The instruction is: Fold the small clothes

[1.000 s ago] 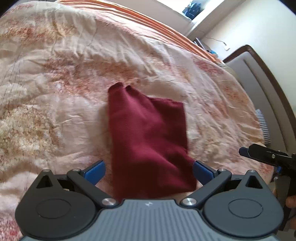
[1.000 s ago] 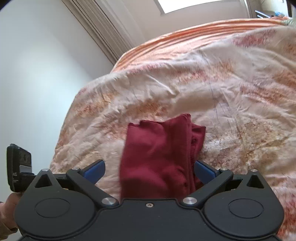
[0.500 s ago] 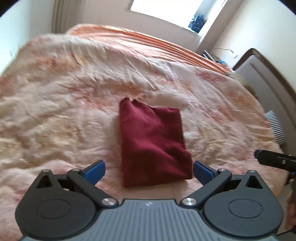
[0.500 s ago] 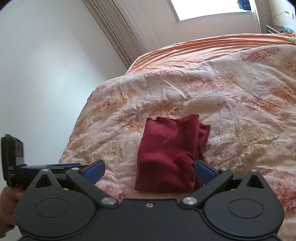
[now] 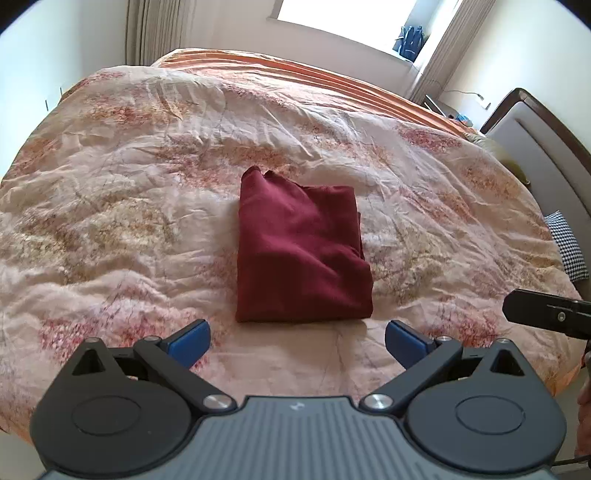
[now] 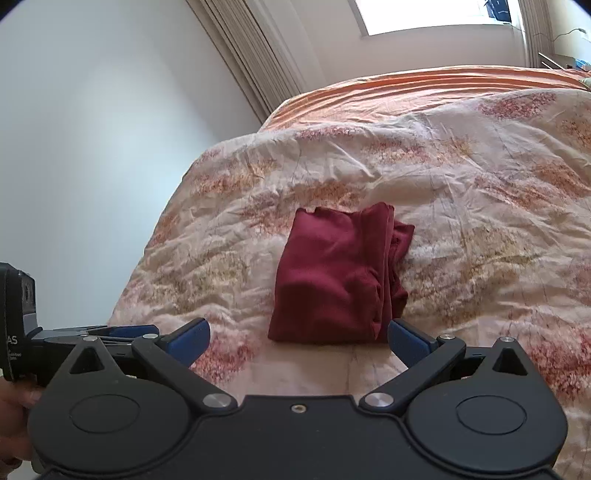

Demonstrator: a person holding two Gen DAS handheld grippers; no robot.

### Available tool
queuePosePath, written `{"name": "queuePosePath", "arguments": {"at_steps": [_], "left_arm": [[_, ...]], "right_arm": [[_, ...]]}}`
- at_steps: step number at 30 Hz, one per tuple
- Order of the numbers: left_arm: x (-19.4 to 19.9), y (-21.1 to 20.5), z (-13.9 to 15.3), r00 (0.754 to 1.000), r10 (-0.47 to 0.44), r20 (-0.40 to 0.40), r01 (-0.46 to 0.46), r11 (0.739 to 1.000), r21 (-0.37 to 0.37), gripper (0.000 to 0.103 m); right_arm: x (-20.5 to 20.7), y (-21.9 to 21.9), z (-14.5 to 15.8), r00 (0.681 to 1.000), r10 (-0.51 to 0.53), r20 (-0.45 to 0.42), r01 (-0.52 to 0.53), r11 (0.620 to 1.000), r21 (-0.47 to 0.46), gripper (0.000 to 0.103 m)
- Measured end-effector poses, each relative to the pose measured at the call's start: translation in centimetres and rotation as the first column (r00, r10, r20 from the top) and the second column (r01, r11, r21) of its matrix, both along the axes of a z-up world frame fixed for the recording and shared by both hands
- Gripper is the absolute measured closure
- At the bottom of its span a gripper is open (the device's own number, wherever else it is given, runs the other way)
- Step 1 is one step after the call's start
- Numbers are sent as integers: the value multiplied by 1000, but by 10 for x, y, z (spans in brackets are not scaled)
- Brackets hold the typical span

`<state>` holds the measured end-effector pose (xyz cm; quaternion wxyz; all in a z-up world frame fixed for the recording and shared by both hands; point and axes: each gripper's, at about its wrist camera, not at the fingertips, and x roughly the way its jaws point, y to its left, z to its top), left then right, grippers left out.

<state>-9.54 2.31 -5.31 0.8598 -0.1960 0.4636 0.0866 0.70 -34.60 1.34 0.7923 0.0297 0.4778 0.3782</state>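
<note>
Nearest to us, our left claw (image 5: 297, 341) hangs spread wide with nothing between its blue fingers (image 5: 190, 341), and our right claw (image 6: 298, 341) is just as wide and just as empty, both clear of the cloth and level over the near edge of the bed (image 5: 110, 206). Just beyond the fingertips lies the maroon garment (image 5: 301, 258), folded into a compact rectangle on the floral quilt, near the middle of the bed. We judge it light, soft and limp, likely to sag and unfold if lifted by a single layer; the thick folded near edge, or both near corners at once, looks the safest hold. On its right side loose layers (image 6: 397, 258) peek out unevenly. Farther off, an orange striped cover (image 5: 295, 70) and a bright window (image 5: 347, 16) close the view.
</note>
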Motion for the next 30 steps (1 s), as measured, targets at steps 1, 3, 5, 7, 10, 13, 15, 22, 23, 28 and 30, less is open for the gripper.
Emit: {"name": "queuePosePath", "arguments": {"at_steps": [1,3,5,7,10,13,15,22,23,28,30], "left_arm": [[-2,-2,0,1000,0,-1,0,1000,3,0],[-5,-5,1,1000,-1,-4,1,1000,7,0],[-7,-6,2,1000,-1,-6,1,1000,14,0],[-7,-7,3,1000,-1,-8,1,1000,18,0],[-7,-9,4,1000,2,-9,-2,1000,19,0],[-7,-8,4,1000,-4,-8,4,1000,18,0],[-7,-8,4,1000,-6,-8,7,1000,21,0],[-5,-10,6,1000,-6,-7,7,1000,17,0],[-4,-10,6,1000,-7,-7,7,1000,17,0],[-1,-9,7,1000,-5,-5,6,1000,15,0],[-1,-9,7,1000,-7,-4,7,1000,14,0]], "right_arm": [[-1,-1,0,1000,-3,-3,3,1000,-4,1],[-4,-3,-1,1000,-6,-4,6,1000,-8,1],[-7,-4,-1,1000,-2,-7,2,1000,-10,1],[-7,-4,-1,1000,1,-4,-1,1000,-14,1],[-8,-4,-2,1000,2,-6,-2,1000,-12,1],[-8,-3,-2,1000,4,-7,-4,1000,-12,1],[-8,-2,-2,1000,3,-7,-3,1000,-12,1],[-10,-1,-2,1000,5,-6,-5,1000,-12,1],[-9,-2,-2,1000,5,-6,-5,1000,-12,1],[-2,1,-2,1000,6,-6,-6,1000,-15,1],[-2,1,-2,1000,8,-5,-8,1000,-16,1]]}}
